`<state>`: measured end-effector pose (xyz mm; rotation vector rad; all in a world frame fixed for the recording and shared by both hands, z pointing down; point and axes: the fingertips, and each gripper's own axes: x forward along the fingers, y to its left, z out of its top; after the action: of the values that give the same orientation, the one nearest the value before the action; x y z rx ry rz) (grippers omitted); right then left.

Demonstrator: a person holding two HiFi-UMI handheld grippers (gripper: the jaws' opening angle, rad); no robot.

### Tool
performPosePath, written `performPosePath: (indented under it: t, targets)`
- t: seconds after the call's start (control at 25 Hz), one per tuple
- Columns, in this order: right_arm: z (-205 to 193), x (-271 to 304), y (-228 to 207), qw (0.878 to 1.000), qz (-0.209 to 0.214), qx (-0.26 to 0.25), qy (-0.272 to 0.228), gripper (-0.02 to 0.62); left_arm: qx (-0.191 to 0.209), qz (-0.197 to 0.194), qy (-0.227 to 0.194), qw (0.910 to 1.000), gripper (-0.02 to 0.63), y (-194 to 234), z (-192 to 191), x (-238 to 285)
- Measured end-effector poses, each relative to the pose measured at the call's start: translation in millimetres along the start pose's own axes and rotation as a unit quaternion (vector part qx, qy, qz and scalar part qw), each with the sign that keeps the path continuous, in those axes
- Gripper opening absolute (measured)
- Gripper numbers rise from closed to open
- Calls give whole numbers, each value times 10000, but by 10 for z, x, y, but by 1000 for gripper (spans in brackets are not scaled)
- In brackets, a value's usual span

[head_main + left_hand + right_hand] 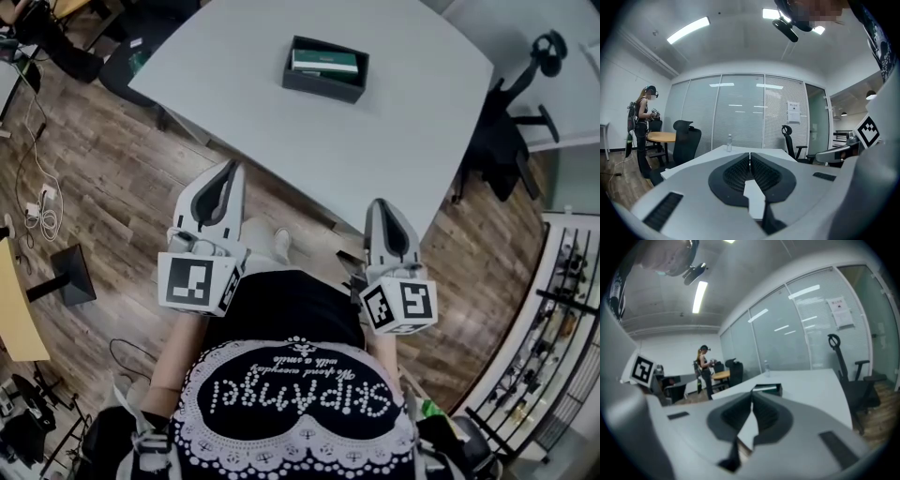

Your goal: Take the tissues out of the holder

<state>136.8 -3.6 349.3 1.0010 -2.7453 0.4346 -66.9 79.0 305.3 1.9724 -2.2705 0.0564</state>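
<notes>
Left side first: the left gripper [229,169] is held out over the floor just short of the white table [403,141]. Its own view shows the jaws pressed together with nothing between them [750,157]. That view is also the only one with a clear look at the water bottle [729,142] on the far end of the table, and it shows a person [642,124] standing way off left by a round wooden table [661,137].

In the middle, the head view looks down into the dark holder [323,90], which sits well apart from both grippers. The tissues [325,62] are still lying inside it.

The right gripper [382,206] hangs at the table's near edge. Its view shows the jaws clenched and empty too [752,397], with the holder [767,389] side-on just past the tips, which the left gripper view doesn't catch.
</notes>
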Motion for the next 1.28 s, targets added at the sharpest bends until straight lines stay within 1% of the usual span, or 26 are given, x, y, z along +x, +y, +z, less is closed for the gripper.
performPosePath:
  t: [0.36, 0.52, 0.64, 0.76, 0.92, 1.28]
  targets:
    - [-42, 70, 68, 9999, 126, 27, 87, 34, -6, 86, 16, 10000, 29, 77, 10, -26]
    - [-45, 161, 99, 9998, 122, 38, 120, 34, -46, 62, 40, 10000, 29, 147, -5, 19]
    - [-36, 273, 130, 9998, 90, 41, 184, 34, -69, -25, 91, 9999, 29, 227, -16, 118]
    - [-12, 417, 156, 9996, 0, 67, 256, 34, -127, -128, 192, 9997, 29, 347, -36, 264]
    - [86, 651, 166, 9995, -168, 130, 236, 34, -151, -310, 220, 9992, 29, 527, -1, 533]
    - [301, 1169, 45, 9966, -779, 249, 103, 34, -101, -879, 330, 9955, 29, 849, 85, 1238]
